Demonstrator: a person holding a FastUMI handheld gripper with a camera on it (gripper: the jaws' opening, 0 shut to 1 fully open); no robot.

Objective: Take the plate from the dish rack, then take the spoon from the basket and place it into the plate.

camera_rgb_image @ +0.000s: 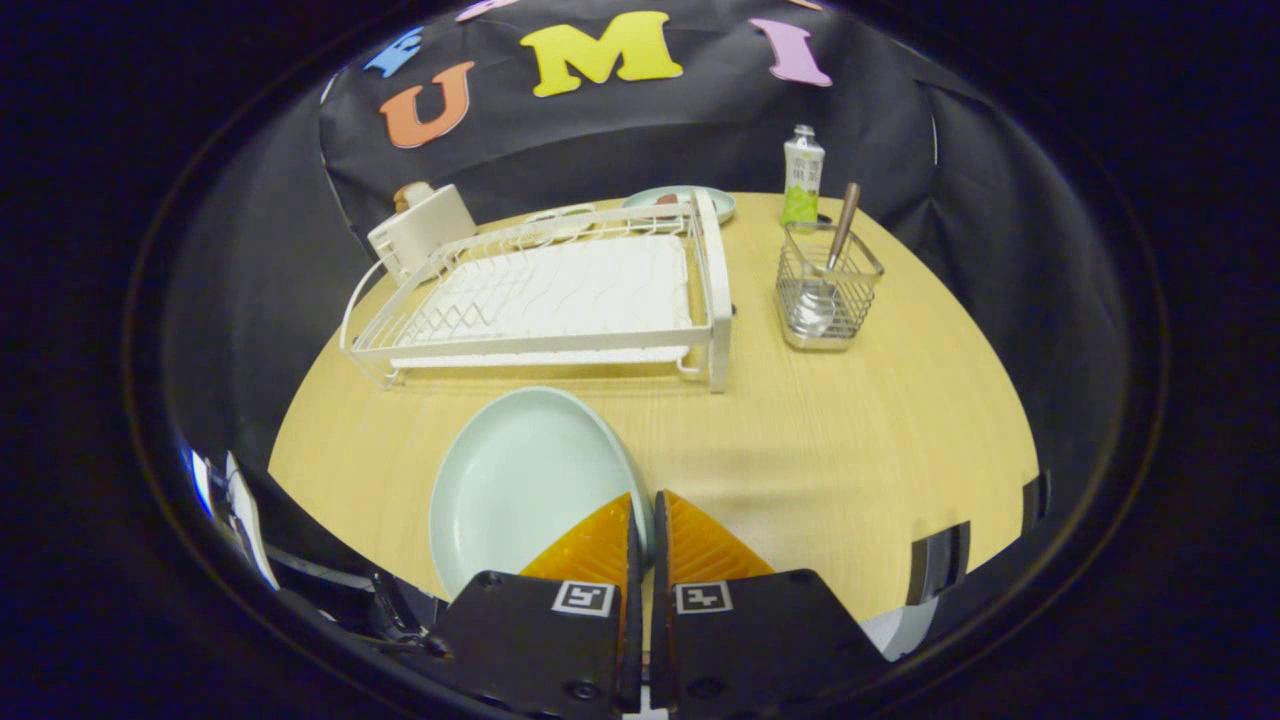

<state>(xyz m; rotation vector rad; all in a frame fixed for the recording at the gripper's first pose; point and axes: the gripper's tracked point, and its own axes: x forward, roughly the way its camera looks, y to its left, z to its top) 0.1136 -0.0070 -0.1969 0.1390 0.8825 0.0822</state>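
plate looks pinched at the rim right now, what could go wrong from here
The gripper is shut on the plate at its near rim only, so the plate could tip or slip out while being set on the table. The spoon stands upright in a narrow wire basket, so lifting it at an angle might drag or topple the basket. A tube stands just behind the basket and could be knocked over on the reach.
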